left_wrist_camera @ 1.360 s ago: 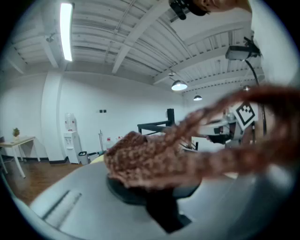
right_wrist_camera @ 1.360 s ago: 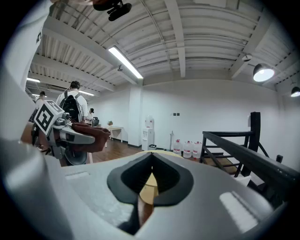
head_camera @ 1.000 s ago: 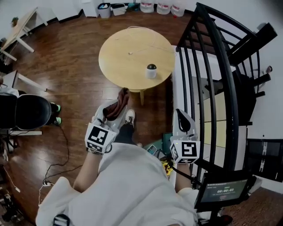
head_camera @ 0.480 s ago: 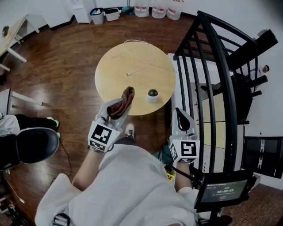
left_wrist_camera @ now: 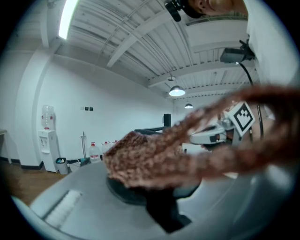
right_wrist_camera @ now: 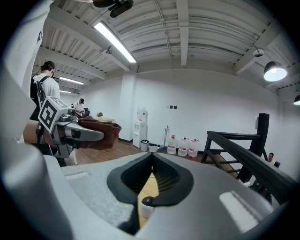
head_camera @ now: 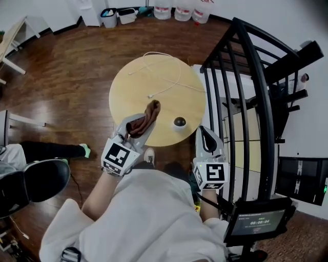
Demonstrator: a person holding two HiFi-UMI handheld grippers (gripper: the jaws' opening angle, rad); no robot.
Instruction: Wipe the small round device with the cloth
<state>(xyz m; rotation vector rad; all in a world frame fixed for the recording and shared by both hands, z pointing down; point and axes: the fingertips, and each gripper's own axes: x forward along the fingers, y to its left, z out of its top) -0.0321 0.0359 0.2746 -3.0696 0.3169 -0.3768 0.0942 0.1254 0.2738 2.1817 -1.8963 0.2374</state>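
- Over the last second the person has stepped up to the round pale wooden worktop [head_camera: 154, 97], which now lies much nearer both grippers than before.
- The left gripper [head_camera: 139, 127] is clamped on the crumpled brown cloth [head_camera: 147, 115]. The cloth now overhangs the near edge of the worktop, where earlier it hung over the floor.
- The small round device with a white base and dark domed top [head_camera: 179, 122] stands near the worktop's near right edge. It is near the cloth's tip but apart from it, so I judge wiping has not begun (only the approach is done).
- The right gripper [head_camera: 203, 132] has its jaws pressed together on nothing. The device shows just beyond its tips in the right gripper view.
- A thin white cable [head_camera: 169, 77] lies looped farther back on the worktop, apart from the device.
- Clear water bottles [head_camera: 183, 10] and two small bins [head_camera: 115, 14] stand by the far wall; what they hold cannot be told.
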